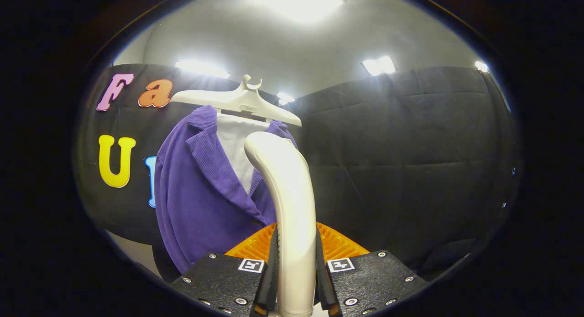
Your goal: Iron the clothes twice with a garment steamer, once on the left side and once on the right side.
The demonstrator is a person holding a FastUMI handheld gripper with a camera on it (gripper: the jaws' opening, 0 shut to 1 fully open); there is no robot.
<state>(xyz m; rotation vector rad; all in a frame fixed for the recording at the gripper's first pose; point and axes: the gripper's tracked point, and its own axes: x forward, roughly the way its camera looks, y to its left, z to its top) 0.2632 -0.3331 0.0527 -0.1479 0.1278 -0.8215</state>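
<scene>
Tongs (pixel 295 262) clamping steamer handle (pixel 287 203), purple jacket (pixel 200 194) just beyond

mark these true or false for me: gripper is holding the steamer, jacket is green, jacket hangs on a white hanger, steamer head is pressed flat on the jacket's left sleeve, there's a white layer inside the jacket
1. The gripper is shut on the steamer handle. True: both fingers press on its sides.
2. The jacket is green. False: it is purple.
3. The jacket hangs on a white hanger. True.
4. The steamer's head is pressed flat on a sleeve. False: the handle's upper end stands in front of the jacket's open front, near the lapels; contact cannot be told.
5. A white layer shows between the lapels. True.
</scene>
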